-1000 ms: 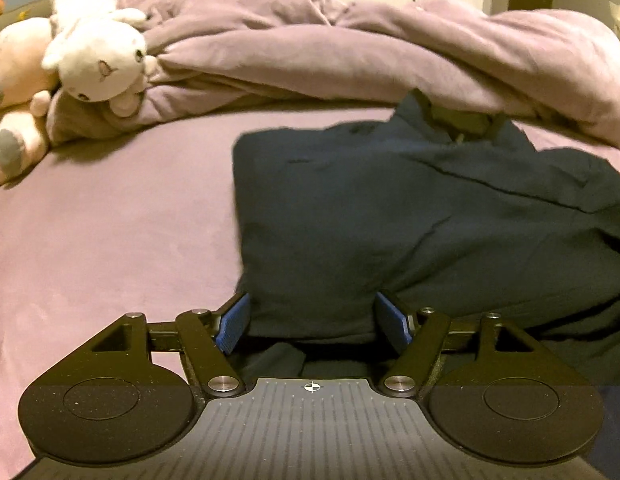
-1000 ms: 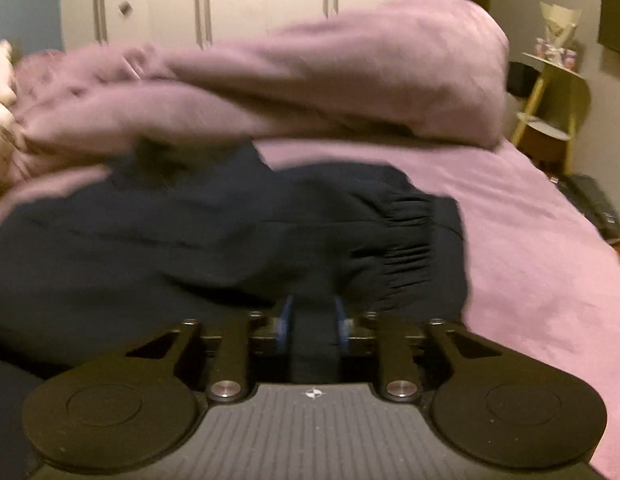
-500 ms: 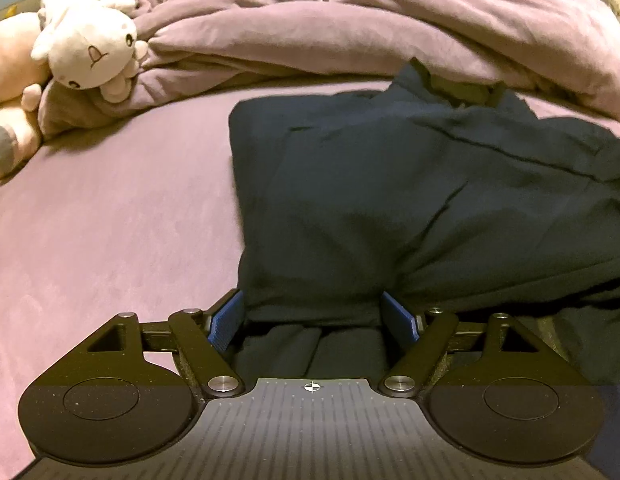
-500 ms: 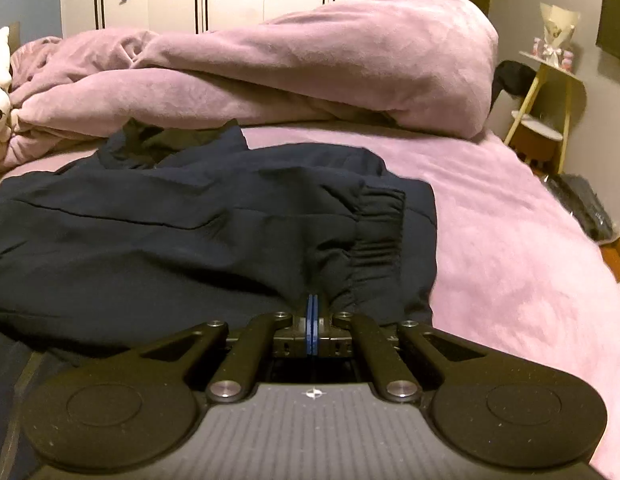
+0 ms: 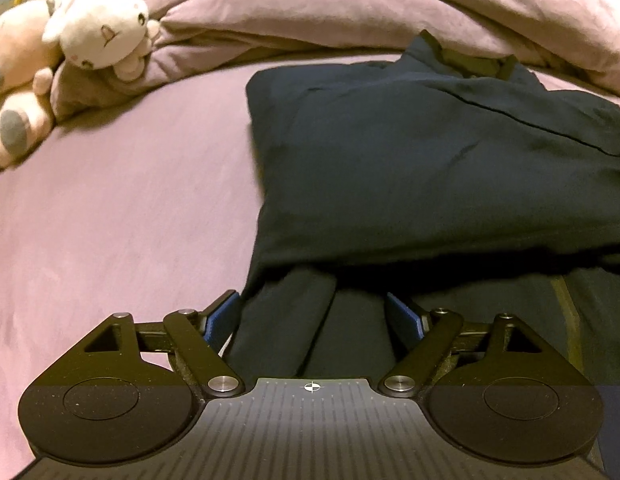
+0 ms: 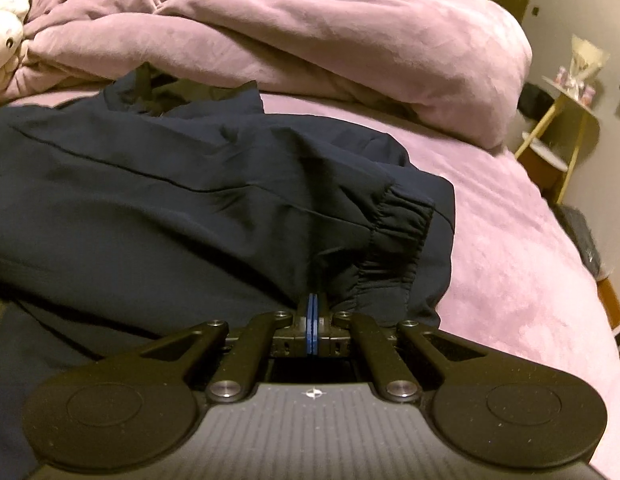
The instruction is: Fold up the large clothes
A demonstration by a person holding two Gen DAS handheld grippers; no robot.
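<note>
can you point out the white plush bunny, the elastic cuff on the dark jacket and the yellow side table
white plush bunny (image 5: 100,34): left wrist view, on its face
elastic cuff (image 6: 393,232): right wrist view, on the gathered ribbing
yellow side table (image 6: 565,120): right wrist view, on its slanted leg

Matt navy cloth jacket (image 5: 429,168)

No text, label, brand name or number can be read in either view. The only sign is a small round crosshair mark (image 5: 312,386) printed at the front edge of the ribbed grey plate on the left gripper's body, and the same crosshair mark (image 6: 312,393) on the right gripper's plate. The dark garment, the bedding and the plush toys carry no legible print.
</note>
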